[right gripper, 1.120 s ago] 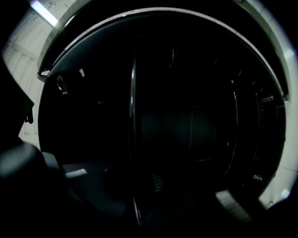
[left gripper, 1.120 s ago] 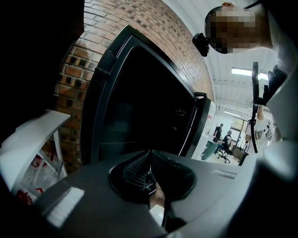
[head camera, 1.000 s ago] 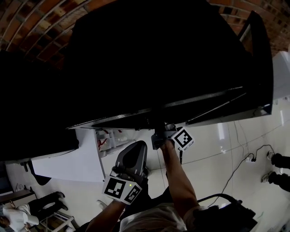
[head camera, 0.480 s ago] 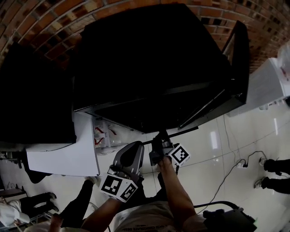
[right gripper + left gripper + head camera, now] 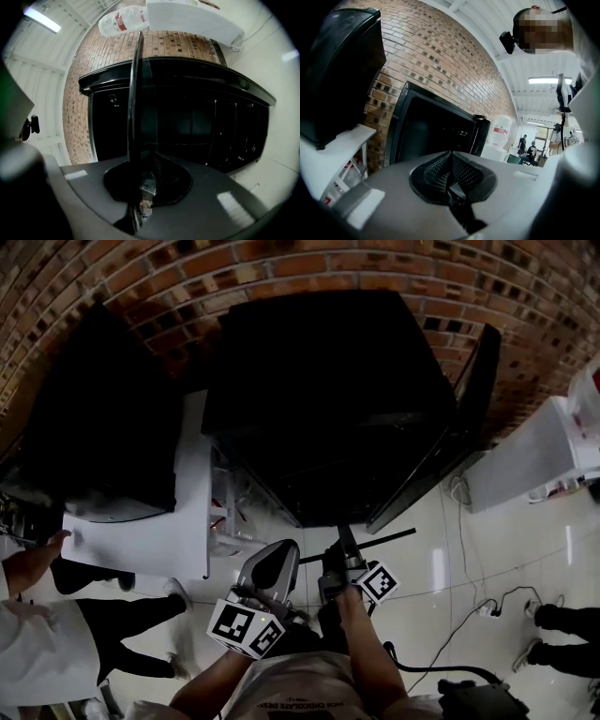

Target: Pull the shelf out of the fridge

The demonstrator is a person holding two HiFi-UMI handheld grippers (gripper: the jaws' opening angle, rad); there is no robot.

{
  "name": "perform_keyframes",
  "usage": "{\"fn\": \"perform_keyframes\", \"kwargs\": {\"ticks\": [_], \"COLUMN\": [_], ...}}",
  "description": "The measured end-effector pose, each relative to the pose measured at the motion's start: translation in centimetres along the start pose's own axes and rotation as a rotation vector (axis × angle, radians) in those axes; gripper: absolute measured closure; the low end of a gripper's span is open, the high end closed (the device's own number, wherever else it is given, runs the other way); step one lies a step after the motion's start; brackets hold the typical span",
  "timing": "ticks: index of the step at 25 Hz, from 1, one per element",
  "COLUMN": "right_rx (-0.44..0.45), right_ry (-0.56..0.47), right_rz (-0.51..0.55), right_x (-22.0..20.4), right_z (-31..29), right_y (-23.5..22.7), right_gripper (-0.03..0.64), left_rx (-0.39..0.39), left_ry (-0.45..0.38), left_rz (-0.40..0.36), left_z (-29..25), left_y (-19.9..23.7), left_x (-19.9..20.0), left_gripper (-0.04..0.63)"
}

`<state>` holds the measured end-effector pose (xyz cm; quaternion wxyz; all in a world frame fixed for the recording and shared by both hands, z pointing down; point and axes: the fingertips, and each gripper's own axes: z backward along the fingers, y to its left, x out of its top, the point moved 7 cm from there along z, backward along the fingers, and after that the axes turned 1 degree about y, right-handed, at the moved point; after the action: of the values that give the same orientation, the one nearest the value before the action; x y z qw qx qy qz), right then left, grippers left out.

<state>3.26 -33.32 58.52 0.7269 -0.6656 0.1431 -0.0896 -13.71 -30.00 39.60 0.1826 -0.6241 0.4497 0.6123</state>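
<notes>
- judging from the head view, the pull looked almost or wholly done: the shelf (image 5: 386,539) showed as a thin dark strip in front of the fridge (image 5: 319,399), over the pale floor (image 5: 487,549), just near the open front and not deep inside.
- the right gripper (image 5: 140,176) was clamped on the near edge of the shelf; in the right gripper view the pane ran edge-on from between its pads away toward the dark fridge.
- the left gripper (image 5: 451,169) had its jaws together with nothing between them; it was held just left of the right one and took no part in the grip.
- the fridge door (image 5: 450,427) stood open on the right, so nothing seemed to block the way out.
- whether the far edge of the shelf had fully cleared the fridge could not be told, because that part of the scene was too dark.
- what was left, as a judgement: at most drawing the last of the shelf clear, with one gripper alone bearing a wide flat pane, which could tip or slip.
- a white table (image 5: 178,531) stood left of the fridge, and a person (image 5: 37,643) was at the near left, well apart from the shelf.
</notes>
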Motion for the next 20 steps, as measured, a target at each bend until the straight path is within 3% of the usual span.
{"fn": "perform_keyframes", "kwargs": {"ticks": [6,14,20], "right_rx": [0.052,0.134,0.19], "right_ry": [-0.017,-0.035,-0.054], "right_rz": [-0.003,-0.006,0.016], "right_x": [-1.3,-3.7,-4.6], "right_z": [2.9,7.8,10.8], "right_y": [3.3,8.5,12.4], "right_gripper": [0.592,0.59,0.591], "left_rx": [-0.014,-0.023,-0.046], "left_ry": [-0.044,-0.119,-0.141], "left_rz": [0.015,-0.028,-0.004], "left_z": [4.3,10.5,13.1], "left_y": [-1.1,-2.0,-2.8], "left_x": [1.0,2.5,2.2], "left_gripper": [0.607,0.607,0.607]}}
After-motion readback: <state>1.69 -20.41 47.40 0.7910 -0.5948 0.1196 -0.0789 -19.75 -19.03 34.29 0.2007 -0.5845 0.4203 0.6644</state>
